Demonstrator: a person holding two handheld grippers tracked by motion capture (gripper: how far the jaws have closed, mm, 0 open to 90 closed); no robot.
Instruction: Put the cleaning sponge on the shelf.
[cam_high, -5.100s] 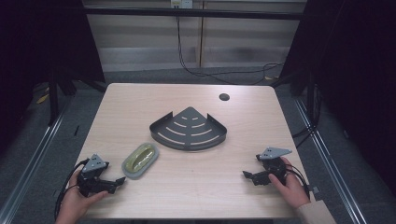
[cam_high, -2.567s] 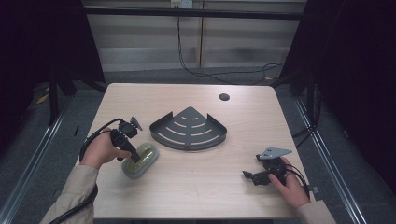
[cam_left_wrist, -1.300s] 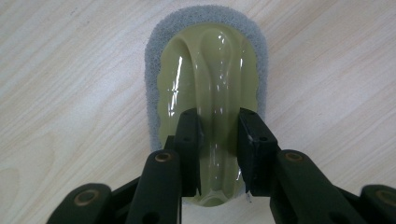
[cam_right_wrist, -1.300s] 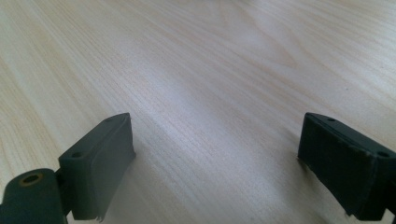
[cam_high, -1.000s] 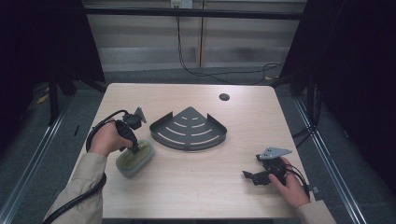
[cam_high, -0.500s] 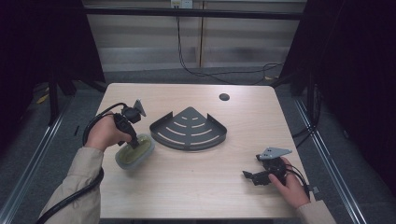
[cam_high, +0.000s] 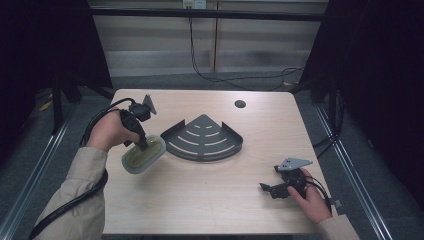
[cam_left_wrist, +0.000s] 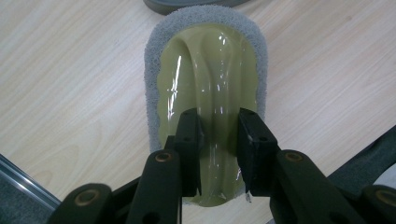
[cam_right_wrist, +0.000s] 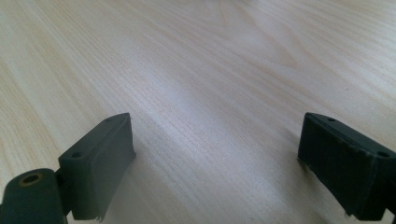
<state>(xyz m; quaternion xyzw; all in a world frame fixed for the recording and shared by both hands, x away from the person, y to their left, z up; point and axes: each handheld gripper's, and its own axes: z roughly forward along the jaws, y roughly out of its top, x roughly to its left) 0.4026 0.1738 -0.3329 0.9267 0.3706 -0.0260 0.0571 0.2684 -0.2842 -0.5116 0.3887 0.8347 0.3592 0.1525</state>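
High view: dark corner rack (cam_high: 204, 139) sits just beside held sponge (cam_high: 143, 154).

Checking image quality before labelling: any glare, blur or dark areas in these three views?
High view: room beyond the pale wooden table nearly black. Left gripper view: white glare streaks on the olive plastic-backed grey sponge, sharp. Right gripper view: own black jaws soft, broad sheen on the wood.

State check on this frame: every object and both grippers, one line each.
left gripper: shut on the sponge's green ridge.
sponge: held, tilted, beside the rack's left corner.
rack: dark, fan-shaped, flat on the table, nothing in it.
right gripper: jaws wide open, nothing between them, low on the table.
table: light wood, small dark round spot near the far edge.
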